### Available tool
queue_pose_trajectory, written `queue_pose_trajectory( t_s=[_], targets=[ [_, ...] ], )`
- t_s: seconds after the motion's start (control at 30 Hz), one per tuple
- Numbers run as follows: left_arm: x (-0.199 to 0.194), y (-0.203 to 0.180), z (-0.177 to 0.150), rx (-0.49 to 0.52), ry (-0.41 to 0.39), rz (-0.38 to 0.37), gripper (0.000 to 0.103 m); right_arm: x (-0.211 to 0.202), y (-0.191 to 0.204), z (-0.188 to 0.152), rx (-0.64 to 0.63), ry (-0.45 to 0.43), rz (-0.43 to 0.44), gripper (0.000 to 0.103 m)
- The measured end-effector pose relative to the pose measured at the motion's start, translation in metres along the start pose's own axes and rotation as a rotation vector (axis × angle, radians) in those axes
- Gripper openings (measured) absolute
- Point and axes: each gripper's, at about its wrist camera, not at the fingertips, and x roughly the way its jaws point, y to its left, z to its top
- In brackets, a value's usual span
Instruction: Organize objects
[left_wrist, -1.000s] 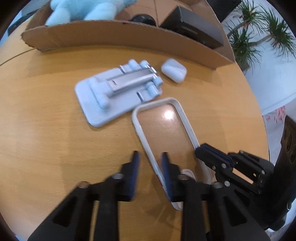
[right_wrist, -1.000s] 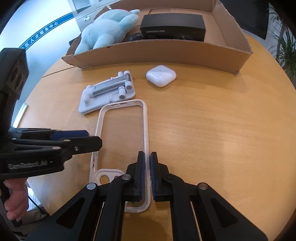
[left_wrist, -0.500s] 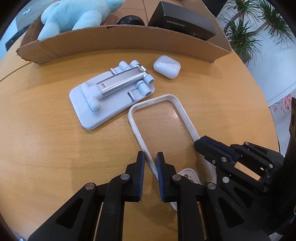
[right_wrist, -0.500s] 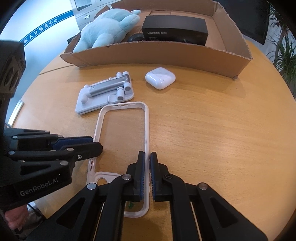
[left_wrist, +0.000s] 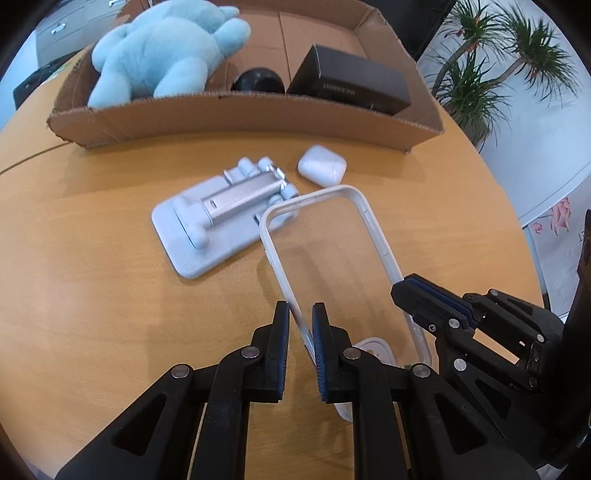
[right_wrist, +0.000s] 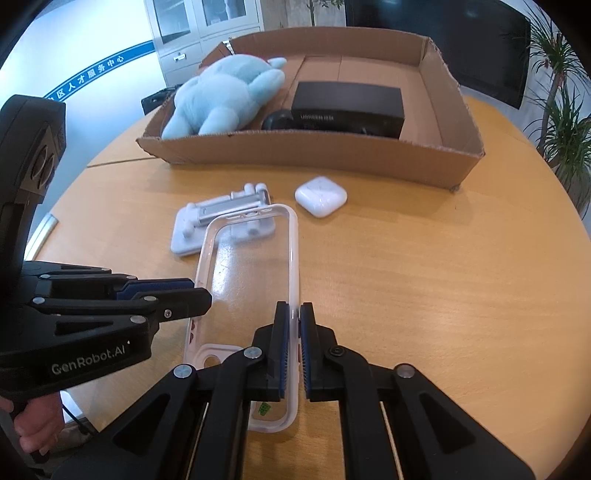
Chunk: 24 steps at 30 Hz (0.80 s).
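Left wrist view: the left gripper (left_wrist: 300, 325) is seen closed on the left long edge of the clear phone case (left_wrist: 373, 221). The right gripper (left_wrist: 421, 295) is clamped on the opposite long edge. The case is held tilted above the wooden table (left_wrist: 92, 295), its far end overlapping the white phone stand (left_wrist: 221, 218). A white earbud case (left_wrist: 322, 170) lies just beside the stand. The cardboard box (left_wrist: 240, 114) holds 1 blue plush toy (left_wrist: 162, 55), 1 black box (left_wrist: 351, 85) and 1 round black object (left_wrist: 258, 79).

Right wrist view: the right gripper (right_wrist: 294, 321) is shut on the phone case's (right_wrist: 291, 236) right edge; the left gripper (right_wrist: 192, 291) is pinched on its left edge.
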Motion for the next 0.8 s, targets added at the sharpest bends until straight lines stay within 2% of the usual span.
queue_pose_trajectory(
  t_s=[0.13, 0.47, 0.8],
  targets=[
    [-0.002, -0.007, 0.013, 0.009, -0.028, 0.006, 0.011, -0.005, 0.003, 0.008, 0.004, -0.017, -0.005, 0.004],
    [-0.04, 0.002, 0.031, 0.026, -0.114, 0.016, 0.011, -0.019, 0.015, 0.034, -0.032, -0.086, -0.029, 0.004],
    [-0.049, -0.005, 0.048, 0.036, -0.163, 0.017, 0.011, -0.025, 0.019, 0.053, -0.052, -0.13, -0.051, 0.004]
  ],
)
